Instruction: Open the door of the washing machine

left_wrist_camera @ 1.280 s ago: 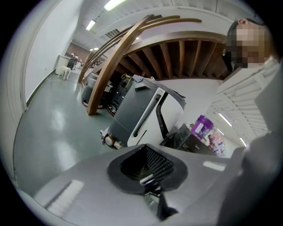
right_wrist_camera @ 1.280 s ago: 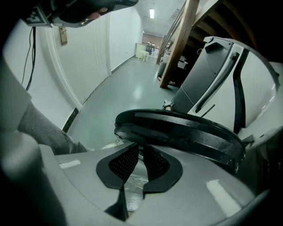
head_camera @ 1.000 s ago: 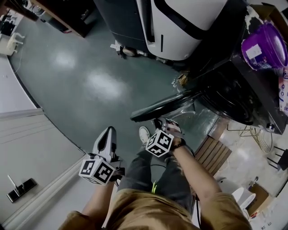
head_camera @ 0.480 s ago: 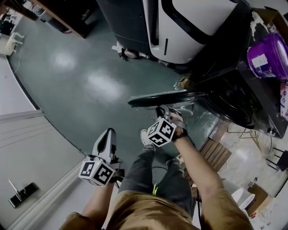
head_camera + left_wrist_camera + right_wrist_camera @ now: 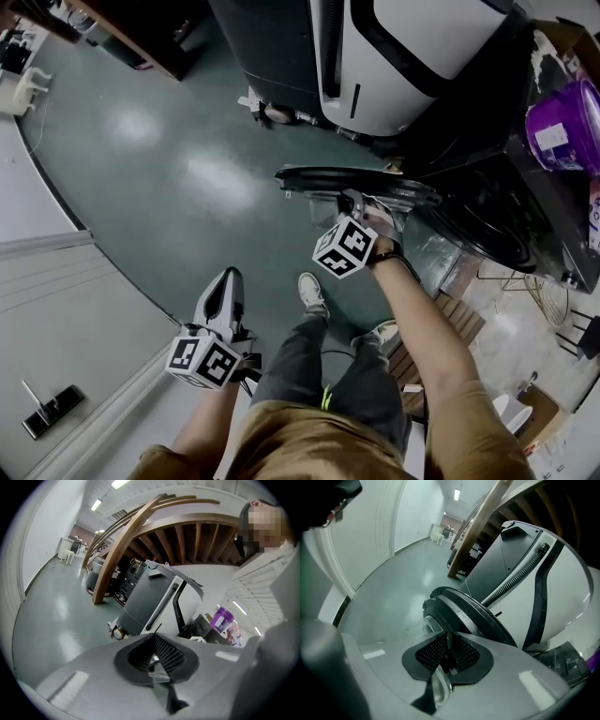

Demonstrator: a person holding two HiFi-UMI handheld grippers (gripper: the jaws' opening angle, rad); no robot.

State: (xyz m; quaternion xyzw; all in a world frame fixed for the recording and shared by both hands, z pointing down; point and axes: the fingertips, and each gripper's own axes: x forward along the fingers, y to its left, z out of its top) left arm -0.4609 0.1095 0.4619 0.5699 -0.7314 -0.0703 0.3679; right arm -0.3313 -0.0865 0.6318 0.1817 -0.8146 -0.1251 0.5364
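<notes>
The black washing machine (image 5: pixel 497 211) stands at the right of the head view. Its round door (image 5: pixel 349 180) is swung out and shows edge-on as a dark disc. My right gripper (image 5: pixel 359 204) reaches down to the door's near rim and is shut on it. In the right gripper view the ribbed pads (image 5: pixel 433 652) pinch the thin edge of the door (image 5: pixel 473 616), whose glass bulges below. My left gripper (image 5: pixel 228 278) hangs low at the left over the floor, apart from the machine. Its jaws are shut with nothing between them (image 5: pixel 157 641).
A purple tub (image 5: pixel 564 124) sits on top of the washer. A large grey and white machine (image 5: pixel 375 56) stands behind the door. A slatted wooden pallet (image 5: pixel 452 323) lies by the washer's foot. The person's legs and shoes (image 5: pixel 311 291) are below the door. A white wall (image 5: pixel 66 300) runs at the left.
The door has swung further out from the washer, and my right gripper has gone with it, upward in the head view. The left gripper has drifted only slightly.
</notes>
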